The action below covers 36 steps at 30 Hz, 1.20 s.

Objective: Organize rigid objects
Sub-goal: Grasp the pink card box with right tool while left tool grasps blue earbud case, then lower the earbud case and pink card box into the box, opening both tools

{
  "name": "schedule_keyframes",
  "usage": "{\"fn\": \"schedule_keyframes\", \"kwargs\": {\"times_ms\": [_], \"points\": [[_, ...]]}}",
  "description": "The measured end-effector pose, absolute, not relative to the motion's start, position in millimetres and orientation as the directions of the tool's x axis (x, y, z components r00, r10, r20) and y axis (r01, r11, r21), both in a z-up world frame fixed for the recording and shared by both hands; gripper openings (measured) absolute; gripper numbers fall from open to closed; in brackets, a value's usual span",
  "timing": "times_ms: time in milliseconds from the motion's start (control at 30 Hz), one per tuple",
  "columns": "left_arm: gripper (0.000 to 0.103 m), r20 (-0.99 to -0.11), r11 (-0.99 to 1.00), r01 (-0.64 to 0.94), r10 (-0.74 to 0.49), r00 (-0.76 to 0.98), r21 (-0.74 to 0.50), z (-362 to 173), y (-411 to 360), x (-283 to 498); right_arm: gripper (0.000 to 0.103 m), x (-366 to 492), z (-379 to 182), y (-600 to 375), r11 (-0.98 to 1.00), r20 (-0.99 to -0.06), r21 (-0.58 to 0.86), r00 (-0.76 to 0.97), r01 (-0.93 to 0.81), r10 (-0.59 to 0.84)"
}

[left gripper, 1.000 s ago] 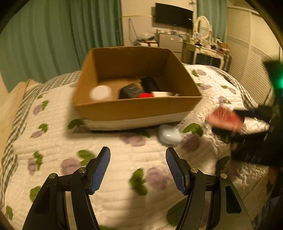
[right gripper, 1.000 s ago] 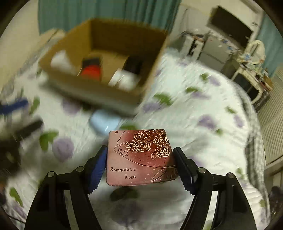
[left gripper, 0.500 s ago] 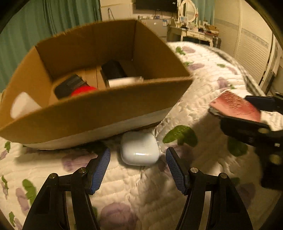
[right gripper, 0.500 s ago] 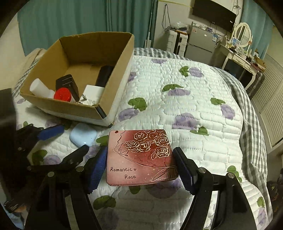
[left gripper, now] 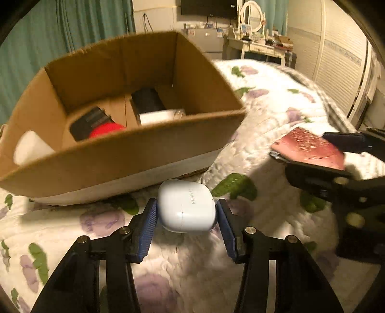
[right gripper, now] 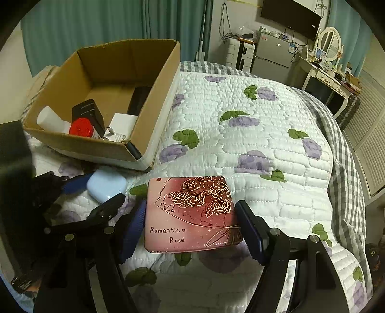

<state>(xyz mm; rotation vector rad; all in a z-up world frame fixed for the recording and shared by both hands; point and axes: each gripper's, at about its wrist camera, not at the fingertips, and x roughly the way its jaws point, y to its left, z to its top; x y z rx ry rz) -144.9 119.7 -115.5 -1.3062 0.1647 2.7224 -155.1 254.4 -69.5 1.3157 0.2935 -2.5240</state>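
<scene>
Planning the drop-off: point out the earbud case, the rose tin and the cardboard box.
earbud case [left gripper: 186,204], left wrist view, on its lid.
rose tin [right gripper: 190,214], right wrist view, middle of its printed top.
cardboard box [left gripper: 120,156], left wrist view, near outer wall.

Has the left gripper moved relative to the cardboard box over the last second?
Yes. The left gripper has come in toward the cardboard box; its jaws have just been closing around the white earbud case lying beside it.

A home bedroom: a bed with a flowered quilt [right gripper: 252,134] lies under the grippers, and ahead of them stand teal curtains [right gripper: 96,29], a dressing table with round mirror [right gripper: 330,44], a small fridge [right gripper: 274,51] and a wall television [right gripper: 291,13].
</scene>
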Motion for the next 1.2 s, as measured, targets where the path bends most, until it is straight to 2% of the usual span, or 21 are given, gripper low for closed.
{"fn": "schedule_keyframes", "kwargs": {"times_ms": [167, 400, 700, 900, 1200], "points": [[0.05, -0.746, -0.99, -0.137, 0.064, -0.663, 0.037, -82.4, 107.0, -121.5, 0.073, -147.3, -54.2, 253.0, -0.937, -0.805, -0.054, -0.57, 0.346, -0.164], [0.05, -0.667, -0.997, -0.079, 0.044, -0.744, 0.023, -15.2, 81.2, -99.7, 0.073, -136.6, -1.2, 239.3, -0.91, -0.745, -0.085, -0.633, 0.405, -0.212], [0.05, -0.599, -0.999, -0.015, -0.014, -0.801, 0.043, 41.2, 51.8, -125.7, 0.073, -151.2, 73.9, 213.2, -0.891, -0.639, -0.084, -0.71, 0.447, -0.296], [0.05, -0.588, -0.997, 0.018, -0.056, -0.807, 0.071, 47.1, 36.4, -164.5, 0.073, -181.2, 87.1, 186.2, -0.874, -0.606, -0.076, -0.719, 0.479, -0.341], [0.05, -0.671, -0.993, 0.035, -0.101, -0.735, 0.111, -1.0, 25.1, -238.8, 0.073, -224.5, 54.5, 166.9, -0.866, -0.621, -0.045, -0.693, 0.498, -0.366]]}}
